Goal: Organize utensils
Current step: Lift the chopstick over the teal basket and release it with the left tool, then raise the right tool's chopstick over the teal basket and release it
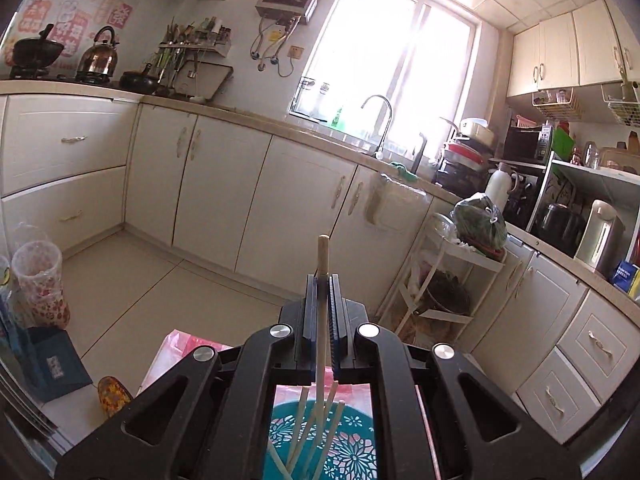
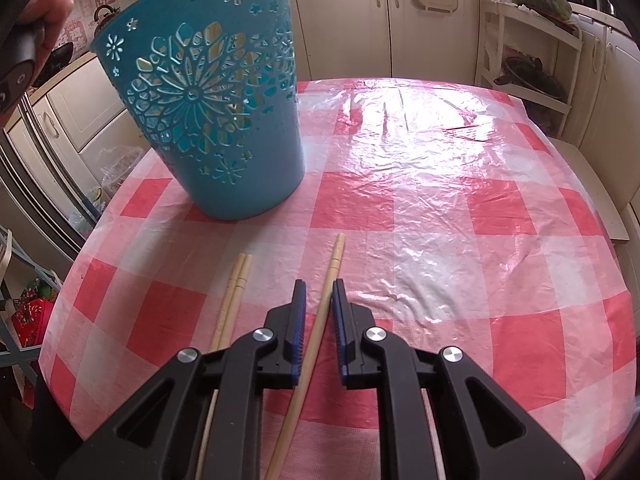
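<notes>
My left gripper (image 1: 323, 278) is shut on a wooden chopstick (image 1: 322, 264) that stands upright between its pads, above the teal cut-out basket (image 1: 356, 436). Several chopsticks (image 1: 301, 432) stand inside the basket below. In the right wrist view the same teal basket (image 2: 208, 112) stands on the far left of the checked tablecloth (image 2: 460, 208). My right gripper (image 2: 319, 283) is open, low over the table, its jaws either side of a single chopstick (image 2: 326, 292). A pair of chopsticks (image 2: 234, 292) lies just left of it.
The round table's edge curves near on the left and right. Kitchen cabinets (image 1: 224, 192) and a white shelf rack (image 2: 532, 52) stand beyond it. The hand holding the left gripper (image 2: 44, 8) shows at the top left of the right wrist view.
</notes>
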